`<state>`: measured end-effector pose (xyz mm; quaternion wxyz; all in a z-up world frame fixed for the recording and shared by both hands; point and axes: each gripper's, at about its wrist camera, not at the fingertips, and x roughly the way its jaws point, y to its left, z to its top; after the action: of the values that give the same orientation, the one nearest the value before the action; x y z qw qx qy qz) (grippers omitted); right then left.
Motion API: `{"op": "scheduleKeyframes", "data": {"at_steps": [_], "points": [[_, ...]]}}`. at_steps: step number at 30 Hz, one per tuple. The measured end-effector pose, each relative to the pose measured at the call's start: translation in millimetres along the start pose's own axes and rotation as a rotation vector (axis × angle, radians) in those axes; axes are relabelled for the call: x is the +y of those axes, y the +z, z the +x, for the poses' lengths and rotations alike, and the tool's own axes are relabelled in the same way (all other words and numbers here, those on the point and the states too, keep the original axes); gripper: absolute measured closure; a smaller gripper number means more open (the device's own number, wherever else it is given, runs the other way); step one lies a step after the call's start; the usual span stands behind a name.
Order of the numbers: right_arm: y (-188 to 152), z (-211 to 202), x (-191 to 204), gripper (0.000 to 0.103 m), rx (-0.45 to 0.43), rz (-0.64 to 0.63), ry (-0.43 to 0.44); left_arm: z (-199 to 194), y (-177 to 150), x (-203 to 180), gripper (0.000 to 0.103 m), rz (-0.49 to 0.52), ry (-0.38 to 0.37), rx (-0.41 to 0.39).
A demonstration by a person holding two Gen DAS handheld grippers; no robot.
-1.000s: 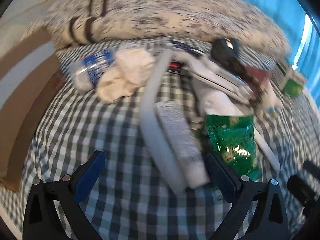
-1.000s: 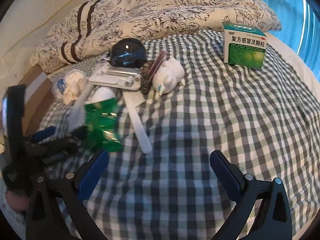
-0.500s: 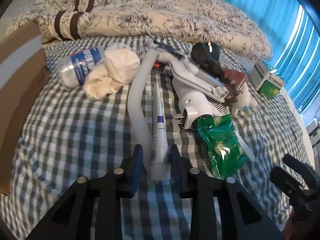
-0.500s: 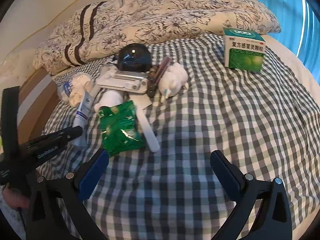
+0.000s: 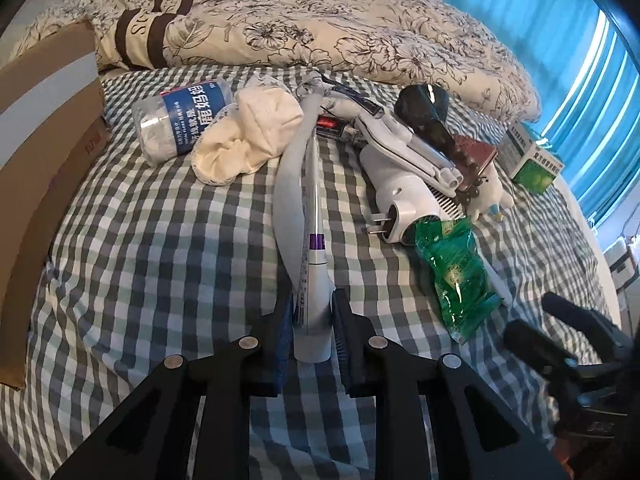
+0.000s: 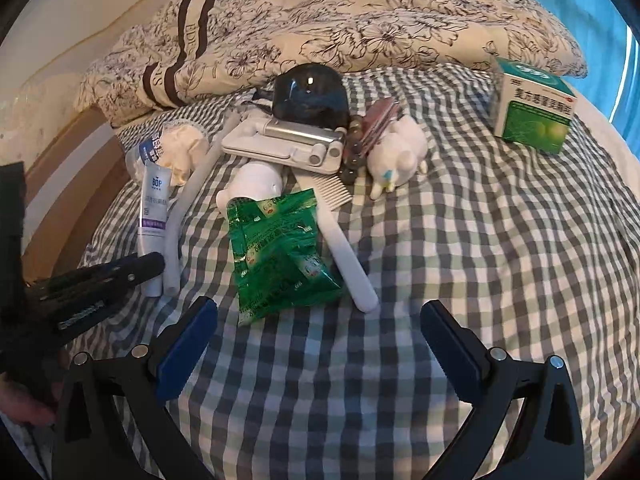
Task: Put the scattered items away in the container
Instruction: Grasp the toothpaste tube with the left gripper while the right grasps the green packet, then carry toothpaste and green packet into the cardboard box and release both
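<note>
Left claw (image 5: 312,326) clamping tube (image 5: 314,272), seemingly level

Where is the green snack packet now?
The green snack packet lies on the checked bedsheet, centre-left in the right wrist view, between the toothpaste tube and the white comb.

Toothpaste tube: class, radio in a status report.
Left gripper shut on toothpaste tube. Right gripper open, empty. White hose lies against tube. Cardboard box left.
</note>
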<state>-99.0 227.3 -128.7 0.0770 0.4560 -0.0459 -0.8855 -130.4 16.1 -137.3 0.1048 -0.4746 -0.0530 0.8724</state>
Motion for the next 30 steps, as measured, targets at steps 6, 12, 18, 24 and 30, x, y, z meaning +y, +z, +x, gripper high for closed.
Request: {"op": "scheduleKeyframes", "data": {"at_steps": [6, 12, 18, 24, 30], "points": [[18, 27, 17, 0.001, 0.041, -0.030, 0.031, -23, 8, 10, 0.083, -0.008, 0.036, -0.049], [23, 59, 33, 0.006, 0.082, -0.075, -0.100, -15, 7, 22, 0.083, -0.021, 0.045, -0.024], [19, 45, 33, 0.063, 0.064, -0.053, -0.126, -10, 3, 25, 0.083, -0.033, 0.043, -0.005], [17, 19, 37, 0.067, 0.045, -0.046, -0.090, -19, 4, 22, 0.083, -0.026, 0.035, -0.018], [19, -16, 48, 0.069, 0.003, -0.060, -0.074, -43, -1, 15, 0.083, -0.022, 0.021, -0.044]]}}
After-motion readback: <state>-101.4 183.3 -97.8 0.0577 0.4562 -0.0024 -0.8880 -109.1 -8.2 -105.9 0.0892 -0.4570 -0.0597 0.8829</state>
